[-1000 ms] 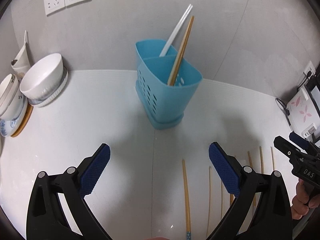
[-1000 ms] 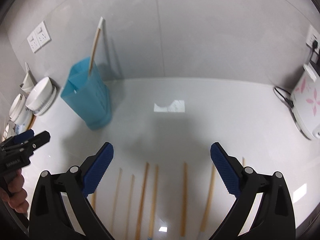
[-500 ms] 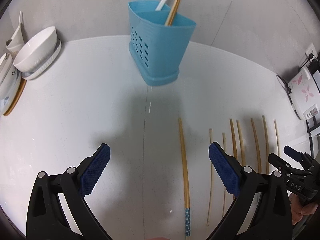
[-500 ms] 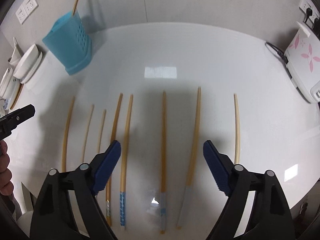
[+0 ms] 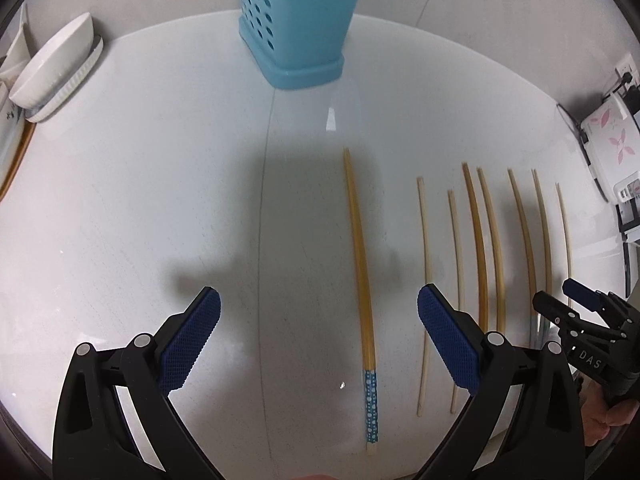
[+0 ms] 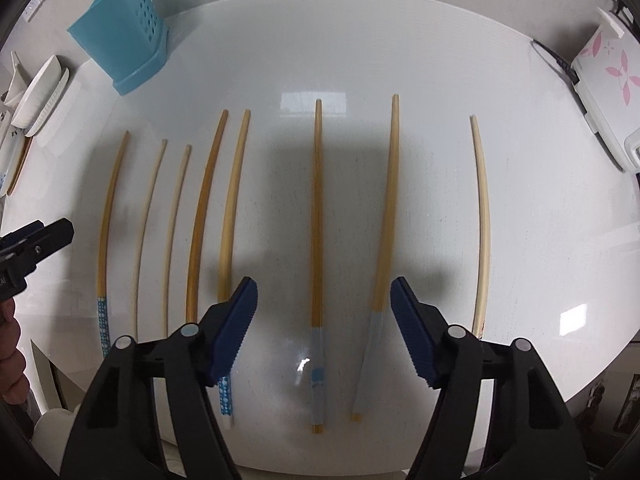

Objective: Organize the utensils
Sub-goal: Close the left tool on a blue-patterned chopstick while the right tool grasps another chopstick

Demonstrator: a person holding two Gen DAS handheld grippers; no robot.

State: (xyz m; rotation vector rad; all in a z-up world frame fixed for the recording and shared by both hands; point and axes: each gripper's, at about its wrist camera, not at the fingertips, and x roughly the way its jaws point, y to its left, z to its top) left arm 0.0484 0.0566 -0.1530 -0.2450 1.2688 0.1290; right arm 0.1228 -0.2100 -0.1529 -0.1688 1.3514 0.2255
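Observation:
Several wooden chopsticks lie side by side on the white counter [image 6: 520, 200]. My left gripper [image 5: 319, 328] is open and empty above a blue-patterned chopstick [image 5: 360, 264], the leftmost one. My right gripper [image 6: 323, 312] is open and empty above a chopstick with a pale blue end [image 6: 317, 216] and its neighbour [image 6: 386, 216]. The blue perforated utensil holder [image 5: 296, 20] stands at the back; it also shows in the right wrist view [image 6: 124, 44], with a chopstick standing in it.
White bowls [image 5: 52, 68] and plates are stacked at the left edge. A white appliance with pink flowers [image 6: 604, 72] and its cable sit at the right. The counter's front edge runs just under both grippers.
Both grippers have tilted down and lowered toward the chopsticks. The holder has slid to the top of both views. The right gripper's jaws have narrowed somewhat.

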